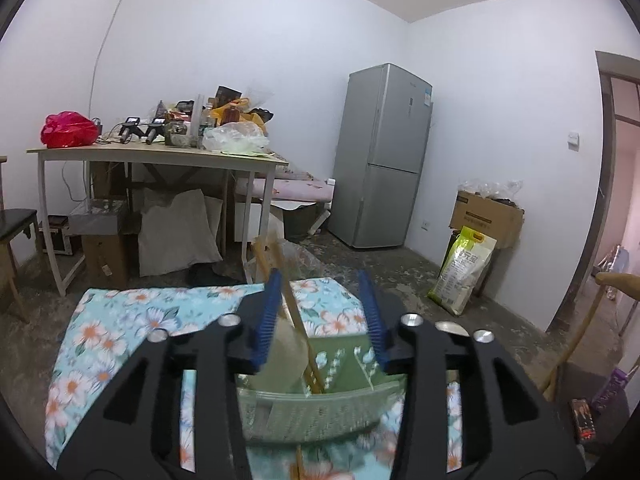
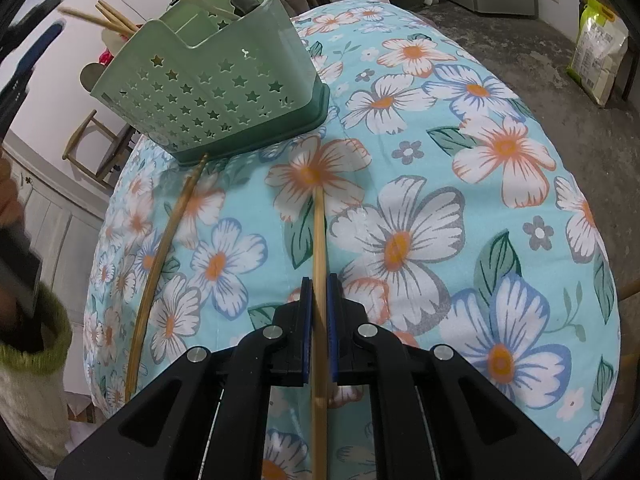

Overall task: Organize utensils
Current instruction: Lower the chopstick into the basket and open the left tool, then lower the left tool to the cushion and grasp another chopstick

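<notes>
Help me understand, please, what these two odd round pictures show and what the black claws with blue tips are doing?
There is no robot: a person holds a two-finger gripper in each hand, and a wide-angle camera on each looks along its fingers. The left gripper stands open over a green utensil basket that already holds chopsticks. The right gripper is shut on one wooden chopstick, whose far end rests on the flowered cloth. That view also shows the basket from outside, with star-shaped holes, and a second loose chopstick lying on the cloth beside it.
</notes>
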A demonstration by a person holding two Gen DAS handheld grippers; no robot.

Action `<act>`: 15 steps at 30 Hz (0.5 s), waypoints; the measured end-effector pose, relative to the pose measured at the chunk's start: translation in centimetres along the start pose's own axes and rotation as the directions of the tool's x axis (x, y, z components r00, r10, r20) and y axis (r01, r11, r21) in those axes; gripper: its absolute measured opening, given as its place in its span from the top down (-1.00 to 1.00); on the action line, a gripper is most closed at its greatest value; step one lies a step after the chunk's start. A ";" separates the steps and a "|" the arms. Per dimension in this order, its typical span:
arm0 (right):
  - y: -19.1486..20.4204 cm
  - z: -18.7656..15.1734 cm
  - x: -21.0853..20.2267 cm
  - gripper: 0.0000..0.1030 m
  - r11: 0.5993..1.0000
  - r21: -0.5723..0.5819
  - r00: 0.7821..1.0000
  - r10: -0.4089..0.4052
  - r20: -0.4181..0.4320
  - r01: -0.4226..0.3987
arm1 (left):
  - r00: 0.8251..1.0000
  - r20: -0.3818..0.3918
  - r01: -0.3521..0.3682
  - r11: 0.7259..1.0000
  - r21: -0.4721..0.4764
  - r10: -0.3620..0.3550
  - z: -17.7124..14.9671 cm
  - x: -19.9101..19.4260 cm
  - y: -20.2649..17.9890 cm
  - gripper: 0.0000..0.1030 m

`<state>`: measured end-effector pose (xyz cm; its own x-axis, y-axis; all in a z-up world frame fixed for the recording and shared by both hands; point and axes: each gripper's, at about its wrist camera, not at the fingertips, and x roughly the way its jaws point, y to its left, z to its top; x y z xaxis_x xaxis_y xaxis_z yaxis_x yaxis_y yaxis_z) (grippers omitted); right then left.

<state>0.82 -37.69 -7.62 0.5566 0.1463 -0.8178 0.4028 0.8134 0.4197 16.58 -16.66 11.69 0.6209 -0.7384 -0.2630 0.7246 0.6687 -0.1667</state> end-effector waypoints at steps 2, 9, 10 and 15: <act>-0.1 -0.1 0.0 0.86 1.000 0.001 1.000 0.002 0.001 -0.002 | 1.000 -0.001 -0.003 1.000 -0.002 0.003 -0.1 -1.8 0.3 0.11; 0.0 0.0 0.0 0.85 1.000 0.003 1.000 0.003 -0.001 -0.003 | 0.998 -0.063 -0.020 1.000 -0.018 0.019 -2.1 -5.8 1.3 -0.10; 0.0 0.0 0.0 0.84 1.000 0.003 1.000 0.002 -0.002 -0.002 | 0.996 -0.082 -0.026 1.000 -0.016 0.025 -2.6 -6.1 1.5 -0.11; 0.0 0.1 0.1 0.84 1.000 0.004 1.000 0.005 -0.007 -0.005 | 0.977 -0.202 -0.068 0.998 -0.009 0.065 -5.6 -6.5 2.2 -0.16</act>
<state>0.93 -37.78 -7.62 0.5532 0.1542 -0.8187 0.4029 0.8106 0.4250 12.46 -9.94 7.72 0.5935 -0.6606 -0.4596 0.6779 0.7182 -0.1570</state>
